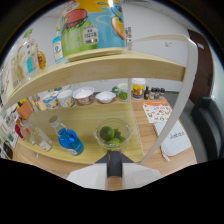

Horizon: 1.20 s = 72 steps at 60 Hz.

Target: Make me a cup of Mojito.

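Your gripper sat low in the view, and only a dark central piece flanked by pale shoulders showed, so you could not tell from this whether the fingers were spread or pressed together. Just ahead of them, at twelve o'clock, stood a clear glass bowl on the wooden counter, holding limes and some green leaves beside them. At about ten o'clock from the bowl, close by, a bottle of blue liquid with a clear neck leaned slightly on the counter, and further toward nine o'clock a clear glass bottle stood just beside it. Beyond the bowl, at eleven to twelve o'clock along the back of the counter, a row of small bowls ran under the shelf, with a cup and a few small dark items past them at one o'clock. A curved wooden shelf spanned above all this, carrying a large colourful printed container at twelve o'clock and further bottles toward ten o'clock. A pale upright support came down from the shelf at two o'clock. At two o'clock on the counter lay a printed card, with a white sheet nearer at three o'clock.
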### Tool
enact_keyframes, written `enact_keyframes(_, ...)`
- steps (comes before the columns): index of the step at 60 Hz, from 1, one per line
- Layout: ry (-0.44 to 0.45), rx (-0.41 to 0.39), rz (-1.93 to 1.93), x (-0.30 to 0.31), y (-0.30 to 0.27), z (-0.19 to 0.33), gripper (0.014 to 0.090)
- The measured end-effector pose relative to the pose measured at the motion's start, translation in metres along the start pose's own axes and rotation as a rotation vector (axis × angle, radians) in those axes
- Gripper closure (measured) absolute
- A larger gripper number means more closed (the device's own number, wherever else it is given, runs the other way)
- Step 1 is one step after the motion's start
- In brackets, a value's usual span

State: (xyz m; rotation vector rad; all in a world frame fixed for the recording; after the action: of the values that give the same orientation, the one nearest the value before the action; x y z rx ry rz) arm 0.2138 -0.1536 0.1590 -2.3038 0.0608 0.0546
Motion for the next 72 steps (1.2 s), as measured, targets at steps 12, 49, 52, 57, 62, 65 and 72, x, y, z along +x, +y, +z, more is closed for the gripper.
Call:
enact_keyframes(12,0.020,0.027,-0.013,0.002,-0.001,-0.008,0.0883)
enact_keyframes(49,0.003,0.082,0.041,-0.073,0.074,-0.074,0.0891)
enact_keyframes(52,0.024,0.079,0.019,-0.076,0.082,-0.073,0.0891)
enact_keyframes(57,0.066,0.083,-0.060,-0.080,0.090,-0.073,0.0890)
enact_keyframes(62,0.129,0.120,-0.194,-0.082,0.085,-0.076,0.0890)
enact_keyframes(65,0.181,0.150,-0.305,-0.081,0.079,-0.076,0.0890)
enact_keyframes(72,0.295,0.221,-0.598,-0.079,0.057,-0.079,0.0890)
